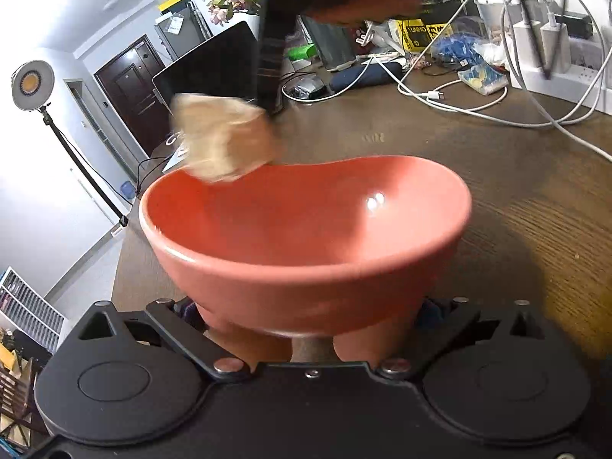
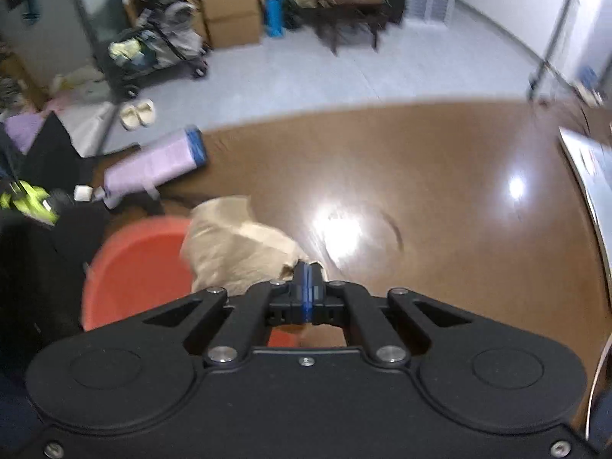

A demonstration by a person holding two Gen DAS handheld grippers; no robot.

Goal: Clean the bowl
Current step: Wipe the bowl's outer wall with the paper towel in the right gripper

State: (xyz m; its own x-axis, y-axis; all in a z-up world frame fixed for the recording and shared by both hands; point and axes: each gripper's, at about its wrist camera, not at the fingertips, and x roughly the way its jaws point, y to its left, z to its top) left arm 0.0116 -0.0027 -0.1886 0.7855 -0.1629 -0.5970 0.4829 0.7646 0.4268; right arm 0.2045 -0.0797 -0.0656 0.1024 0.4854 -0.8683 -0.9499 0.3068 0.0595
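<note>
In the left wrist view a red bowl [image 1: 306,229] fills the middle, its base wedged between the two fingers of my left gripper [image 1: 308,311], which is shut on it and holds it tilted over the brown table [image 1: 516,191]. A crumpled beige cloth [image 1: 222,141] hangs at the bowl's far left rim under the dark right gripper [image 1: 269,76]. Seen from the right wrist, my right gripper [image 2: 308,273] has its blue pads pressed together on that cloth [image 2: 237,248], which lies over the right rim of the bowl [image 2: 137,267]. The picture is blurred.
White cables [image 1: 478,103], chargers and clutter crowd the table's far side, with a dark screen [image 1: 214,65] behind the cloth. A lamp on a stand [image 1: 32,84] is off the left edge. A purple roll [image 2: 157,172] lies near the table edge, a pale flat device [image 2: 589,176] at right.
</note>
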